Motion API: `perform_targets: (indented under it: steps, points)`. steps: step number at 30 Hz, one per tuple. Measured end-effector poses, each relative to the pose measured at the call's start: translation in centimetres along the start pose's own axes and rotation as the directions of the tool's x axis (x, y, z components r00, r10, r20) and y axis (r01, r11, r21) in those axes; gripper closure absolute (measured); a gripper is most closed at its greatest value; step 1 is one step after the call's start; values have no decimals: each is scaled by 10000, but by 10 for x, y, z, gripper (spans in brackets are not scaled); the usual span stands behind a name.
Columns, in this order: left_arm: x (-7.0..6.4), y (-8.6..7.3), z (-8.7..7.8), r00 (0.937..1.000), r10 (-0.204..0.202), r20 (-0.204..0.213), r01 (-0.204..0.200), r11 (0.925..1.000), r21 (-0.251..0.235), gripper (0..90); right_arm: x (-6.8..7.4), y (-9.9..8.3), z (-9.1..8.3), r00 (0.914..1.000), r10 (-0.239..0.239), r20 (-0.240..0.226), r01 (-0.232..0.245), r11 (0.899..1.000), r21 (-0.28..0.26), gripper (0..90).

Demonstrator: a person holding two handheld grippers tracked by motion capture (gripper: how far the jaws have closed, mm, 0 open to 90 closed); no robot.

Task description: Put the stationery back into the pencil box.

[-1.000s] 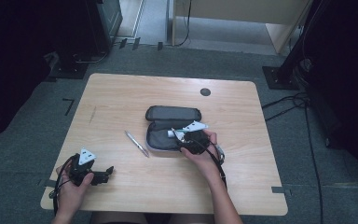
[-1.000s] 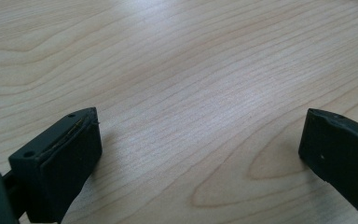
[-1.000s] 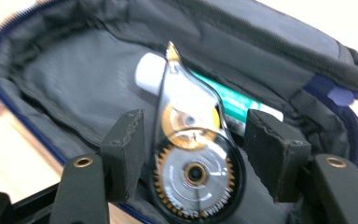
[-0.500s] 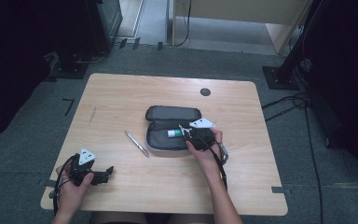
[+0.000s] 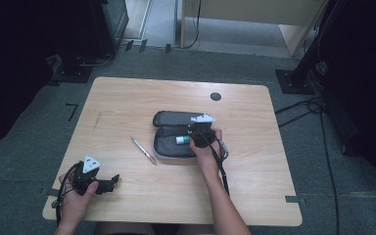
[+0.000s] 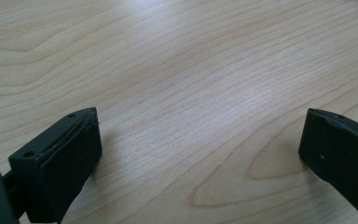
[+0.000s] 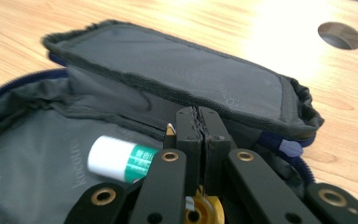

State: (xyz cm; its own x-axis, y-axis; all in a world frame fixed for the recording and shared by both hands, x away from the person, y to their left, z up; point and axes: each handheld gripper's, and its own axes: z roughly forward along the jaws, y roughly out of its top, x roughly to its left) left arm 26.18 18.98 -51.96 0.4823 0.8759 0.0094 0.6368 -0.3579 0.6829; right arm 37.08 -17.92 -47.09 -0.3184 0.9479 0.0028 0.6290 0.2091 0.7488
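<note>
A dark grey zip case [image 5: 166,147] lies unzipped in the middle of the table, with its lid [image 7: 177,70] folded back. Inside its near half lies a white and green tube [image 5: 182,140] [image 7: 121,159]. My right gripper [image 5: 195,137] [image 7: 199,123] is down in the case with its jaws pressed together, right beside the tube's end. I see nothing between the jaws. My left gripper [image 5: 111,182] [image 6: 200,154] rests on bare wood at the front left, jaws wide apart and empty.
A silver pen [image 5: 143,150] lies on the table just left of the case. A round cable hole [image 5: 216,96] [image 7: 340,35] sits near the table's far edge. Dark stands and cables surround the table [image 5: 127,103] on the floor.
My right gripper has shifted a little toward the far side inside the case. The tube now lies in the case's near half. My left gripper has not moved.
</note>
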Motion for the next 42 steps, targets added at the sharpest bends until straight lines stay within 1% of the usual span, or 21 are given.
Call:
perform_targets:
  steps: [2, 3, 5, 6, 8, 9, 13, 15, 17, 18, 19, 21, 23, 24, 27, 31, 32, 33, 35, 36, 42]
  points:
    - [0, 0, 0, 10000, 0, 1, 0, 10000, 0, 0, 1, 1, 3, 10000, 35, 57, -36, 9999, 148, 880]
    - [0, 0, 0, 10000, 4, 1, -4, 10000, -1, 0, 2, 1, 6, 9999, 137, -88, -134, 9995, 288, 876]
    - [0, 0, 0, 10000, 2, 2, -2, 10000, -2, 0, 6, 0, 7, 9986, 42, -532, -19, 9990, 444, 865]
    - [0, 0, 0, 10000, 2, 2, -2, 10000, -2, 0, 6, 0, 7, 9986, 42, -532, -19, 9990, 444, 865]
    - [0, 0, 0, 10000, -5, 4, 5, 10000, -4, 0, 14, -2, 6, 9942, -444, -983, 504, 9970, 595, 856]
    - [0, 0, 0, 10000, 8, 3, -8, 10000, 9, 0, 19, -5, 4, 9891, -799, -1234, 882, 9941, 631, 854]
    - [0, 0, 0, 10000, 6, 4, -6, 10000, 5, 0, 25, -12, -2, 9775, -1201, -1731, 1333, 9888, 669, 829]
    - [0, 0, 0, 10000, 7, 3, -7, 10000, 6, 0, 25, -17, -5, 9767, -1288, -1717, 1412, 9880, 619, 769]
    - [0, 0, 0, 10000, 7, 3, -7, 10000, 6, 0, 22, -21, -11, 9801, -1045, -1691, 1144, 9922, 501, 715]
    - [0, 0, 0, 10000, 6, 3, -6, 10000, 6, 0, 22, -21, -11, 9801, -1045, -1691, 1144, 9922, 501, 715]
    - [0, 0, 0, 10000, 10, 2, -10, 10000, 9, 0, 19, -26, -17, 9867, -886, -1362, 953, 9945, 433, 630]
    - [0, 0, 0, 10000, 7, 3, -7, 10000, 7, 0, 18, -27, -18, 9874, -920, -1289, 988, 9940, 477, 607]
    - [0, 0, 0, 10000, 5, 3, -5, 10000, 7, 0, 16, -32, -19, 9872, -1069, -1181, 1164, 9902, 768, 565]
    - [0, 0, 0, 10000, 9, 2, -9, 10000, 8, 0, 15, -35, -19, 9872, -1206, -1042, 1296, 9879, 849, 557]
    - [0, 0, 0, 10000, 5, 3, -5, 10000, 5, 0, 14, -36, -19, 9878, -1253, -921, 1335, 9870, 898, 554]
    - [0, 0, 0, 10000, 7, 2, -7, 10000, 6, 0, 11, -35, -19, 9864, -1278, -1030, 1378, 9857, 967, 540]
    - [0, 0, 0, 10000, 6, 2, -6, 10000, 6, 0, 12, -35, -20, 9866, -1185, -1119, 1298, 9865, 998, 536]
    - [0, 0, 0, 10000, 7, 3, -7, 10000, 6, 0, 14, -36, -21, 9837, -1326, -1213, 1455, 9838, 1048, 537]
    - [0, 0, 0, 10000, 10, 3, -10, 10000, 8, 0, 16, -37, -20, 9823, -1506, -1117, 1630, 9803, 1115, 538]
    - [0, 0, 0, 10000, 6, 2, -6, 10000, 6, 0, 18, -37, -18, 9807, -1704, -964, 1810, 9768, 1144, 539]
    - [0, 0, 0, 10000, 6, 2, -6, 10000, 6, 0, 15, -36, -15, 9836, -1703, -586, 1762, 9774, 1172, 549]
